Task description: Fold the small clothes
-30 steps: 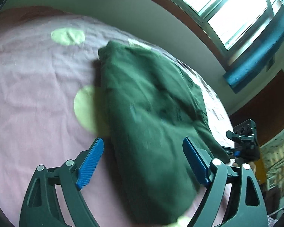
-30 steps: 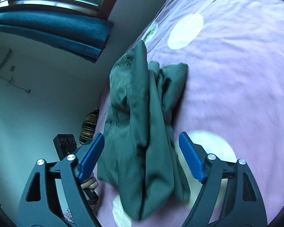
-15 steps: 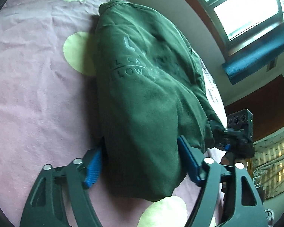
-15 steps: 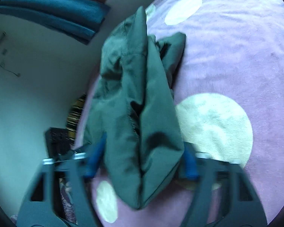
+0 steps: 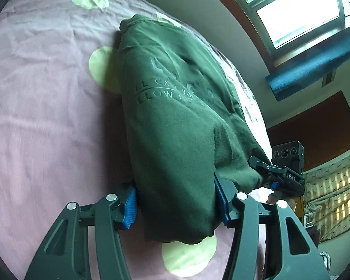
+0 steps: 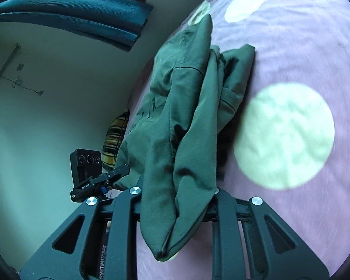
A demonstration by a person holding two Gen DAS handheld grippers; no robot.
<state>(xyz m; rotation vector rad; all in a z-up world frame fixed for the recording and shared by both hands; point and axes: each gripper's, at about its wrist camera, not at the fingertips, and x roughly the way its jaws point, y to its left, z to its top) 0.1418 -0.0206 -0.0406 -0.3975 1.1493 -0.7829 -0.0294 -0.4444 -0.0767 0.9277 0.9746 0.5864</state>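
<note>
A dark green sweatshirt point(image 5: 175, 121) with faint lettering lies bunched lengthwise on a pink bed sheet point(image 5: 46, 116) with pale green dots. My left gripper point(image 5: 175, 207) has its blue pads on either side of the sweatshirt's near end, with the cloth filling the gap. In the right wrist view the same sweatshirt point(image 6: 182, 121) drapes over my right gripper point(image 6: 178, 200), whose pads are hidden under the fabric. Each gripper shows in the other's view, the right one point(image 5: 277, 175) and the left one point(image 6: 100, 182), both at the garment's edge.
The bed runs along a pale wall with a window point(image 5: 298, 11) and a rolled teal blind point(image 6: 70, 14) above. A striped cushion point(image 6: 114, 144) lies past the bed's edge. A large pale green dot point(image 6: 284, 137) marks the sheet to the right of the sweatshirt.
Both grippers moved forward onto the sweatshirt's ends and narrowed around the cloth. The fabric now fills the gap between each pair of fingers, where before it lay ahead of them.
</note>
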